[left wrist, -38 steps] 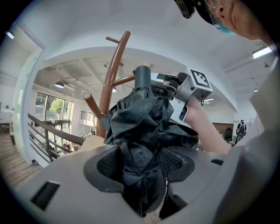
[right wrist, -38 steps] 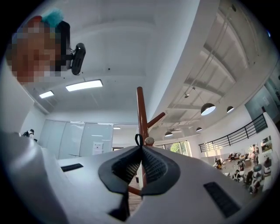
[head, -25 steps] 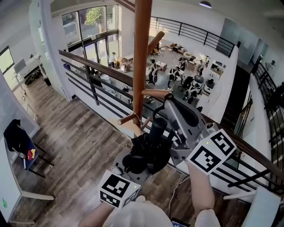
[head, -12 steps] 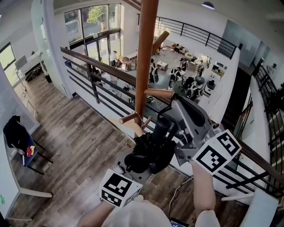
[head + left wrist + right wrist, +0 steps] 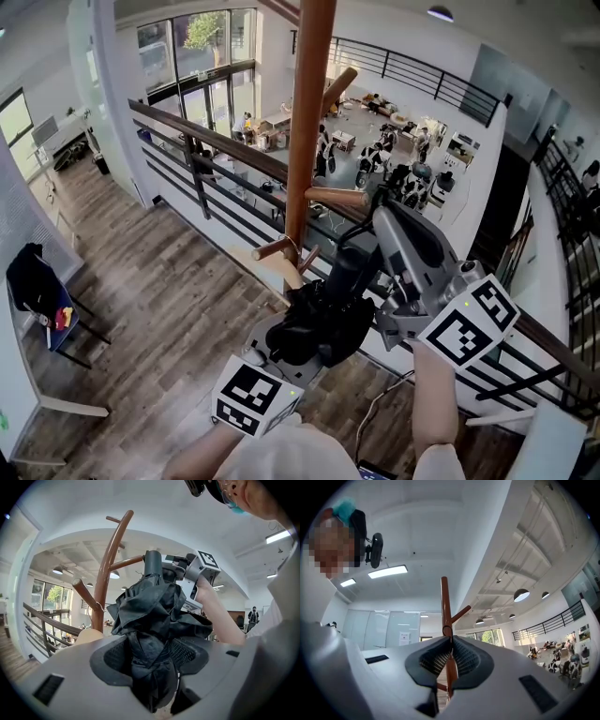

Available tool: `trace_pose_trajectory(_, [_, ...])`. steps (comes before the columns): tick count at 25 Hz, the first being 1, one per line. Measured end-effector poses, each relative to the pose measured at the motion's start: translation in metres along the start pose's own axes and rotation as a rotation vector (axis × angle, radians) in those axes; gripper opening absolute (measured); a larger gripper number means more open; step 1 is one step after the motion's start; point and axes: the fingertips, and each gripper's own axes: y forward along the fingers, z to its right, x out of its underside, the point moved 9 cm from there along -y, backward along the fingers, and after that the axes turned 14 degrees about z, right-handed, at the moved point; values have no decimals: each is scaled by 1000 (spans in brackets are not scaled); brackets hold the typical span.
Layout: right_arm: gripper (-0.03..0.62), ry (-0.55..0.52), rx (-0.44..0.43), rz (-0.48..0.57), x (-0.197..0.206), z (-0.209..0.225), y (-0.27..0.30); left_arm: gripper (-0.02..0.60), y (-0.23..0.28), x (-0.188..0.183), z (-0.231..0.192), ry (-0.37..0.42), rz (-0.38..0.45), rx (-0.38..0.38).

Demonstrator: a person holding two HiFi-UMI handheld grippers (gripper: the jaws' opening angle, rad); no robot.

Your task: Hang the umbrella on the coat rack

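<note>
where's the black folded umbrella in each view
Head view: black folded fabric umbrella, low centre, just below the rack's pegs.
Left gripper view: centre, rising from the bottom edge.
Right gripper view: not in it.
Shared landmark: brown wooden coat rack pole.

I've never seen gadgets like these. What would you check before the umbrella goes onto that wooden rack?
1. Hold of the left gripper on the umbrella: ok, jaws clamped on its black fabric.
2. Canopy folded: ok, though loosely bunched.
3. Free peg: ok, it juts bare from the coat rack, close to the handle.
4. Hold of the right gripper: cannot tell; jaws are together, with nothing clearly between them.
5. Hanging loop on the handle: cannot tell, none visible.
</note>
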Motion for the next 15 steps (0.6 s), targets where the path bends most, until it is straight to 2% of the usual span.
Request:
trace_pose_trajectory(9, [37, 126, -90, 9, -5, -5, 4, 250, -7, 4, 2, -4, -7, -17])
trace_pose_trajectory(15, [37, 78, -77, -26, -2, -7, 13, 249, -7, 1, 0, -14, -5, -34])
